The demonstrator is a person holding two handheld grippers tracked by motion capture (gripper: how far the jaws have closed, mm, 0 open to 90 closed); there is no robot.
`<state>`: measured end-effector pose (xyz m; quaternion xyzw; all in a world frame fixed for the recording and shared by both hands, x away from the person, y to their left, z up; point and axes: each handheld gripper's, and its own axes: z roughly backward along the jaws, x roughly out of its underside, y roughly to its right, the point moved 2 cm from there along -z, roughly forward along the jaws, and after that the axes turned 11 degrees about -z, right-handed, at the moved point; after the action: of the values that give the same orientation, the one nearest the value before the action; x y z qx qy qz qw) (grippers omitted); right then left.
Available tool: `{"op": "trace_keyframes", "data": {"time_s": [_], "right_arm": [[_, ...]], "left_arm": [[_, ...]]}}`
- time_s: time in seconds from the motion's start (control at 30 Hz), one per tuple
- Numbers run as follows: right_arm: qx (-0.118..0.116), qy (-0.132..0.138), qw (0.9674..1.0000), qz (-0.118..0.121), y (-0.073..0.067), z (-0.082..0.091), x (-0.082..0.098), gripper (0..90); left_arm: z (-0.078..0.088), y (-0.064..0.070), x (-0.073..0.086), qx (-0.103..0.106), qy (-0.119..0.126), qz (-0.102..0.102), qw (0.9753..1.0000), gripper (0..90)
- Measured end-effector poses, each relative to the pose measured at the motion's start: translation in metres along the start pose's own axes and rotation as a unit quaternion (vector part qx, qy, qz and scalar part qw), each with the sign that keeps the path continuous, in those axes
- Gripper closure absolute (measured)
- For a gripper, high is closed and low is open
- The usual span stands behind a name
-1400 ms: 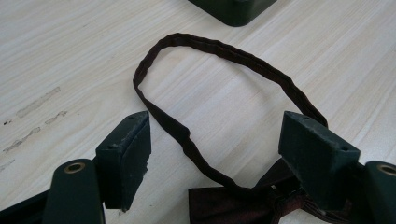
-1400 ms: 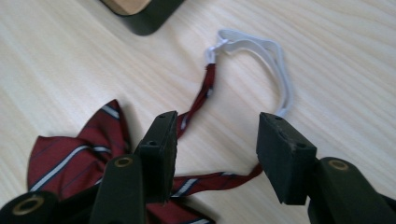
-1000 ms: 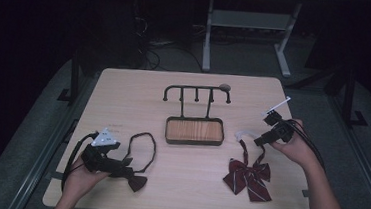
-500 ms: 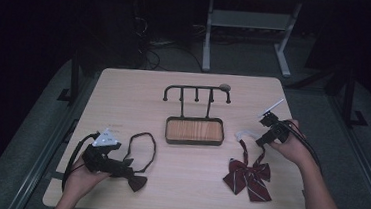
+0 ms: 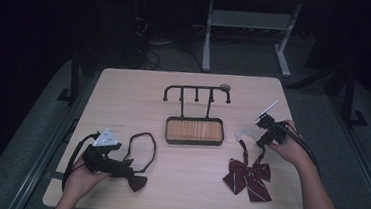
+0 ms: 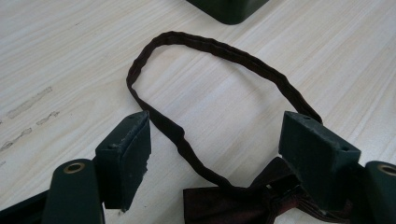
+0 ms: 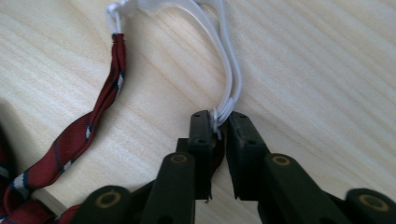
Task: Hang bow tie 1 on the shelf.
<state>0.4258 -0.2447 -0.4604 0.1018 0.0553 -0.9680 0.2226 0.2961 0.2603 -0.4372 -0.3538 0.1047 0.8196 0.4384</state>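
Right gripper (image 7: 218,122) jaws just closing, now pinched on white elastic neck loop (image 7: 231,70) of red striped fabric bow tie (image 5: 248,175), lower right; soft, light, floppy, best taken by loop. Left gripper (image 6: 219,149) wide open over dark maroon bow tie (image 6: 233,205), lower left

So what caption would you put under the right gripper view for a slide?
Right tongs shut on the white elastic loop of a striped red bow tie lying on the wooden table.

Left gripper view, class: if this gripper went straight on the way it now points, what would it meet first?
Probably the dark bow tie's neck loop lying ahead of the open left gripper, then the tray's corner beyond. Depth is hard to judge.
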Motion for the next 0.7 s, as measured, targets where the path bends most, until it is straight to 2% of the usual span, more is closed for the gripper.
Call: {"op": "trace_keyframes", "data": {"time_s": [0.3,0.4,0.6,0.7], "right_arm": [[-0.006,0.002,1.0,0.002,-0.001,0.005,0.003,84.2],[-0.019,0.016,0.9997,0.005,-0.002,0.014,0.005,84.3],[-0.034,0.026,0.9991,0.005,-0.003,0.023,0.01,84.4],[-0.049,0.031,0.9983,0.004,-0.004,0.028,0.012,84.4]], "left_arm": [[0.0,0.0,0.0,0.0,0.001,0.001,1.0,25.7],[-0.001,0.001,0.0,0.001,0.001,0.002,1.0,25.7],[-0.001,0.001,0.0,0.002,-0.004,-0.002,1.0,25.7],[-0.002,0.001,0.0,0.003,-0.005,0.0,1.0,25.7]]}}
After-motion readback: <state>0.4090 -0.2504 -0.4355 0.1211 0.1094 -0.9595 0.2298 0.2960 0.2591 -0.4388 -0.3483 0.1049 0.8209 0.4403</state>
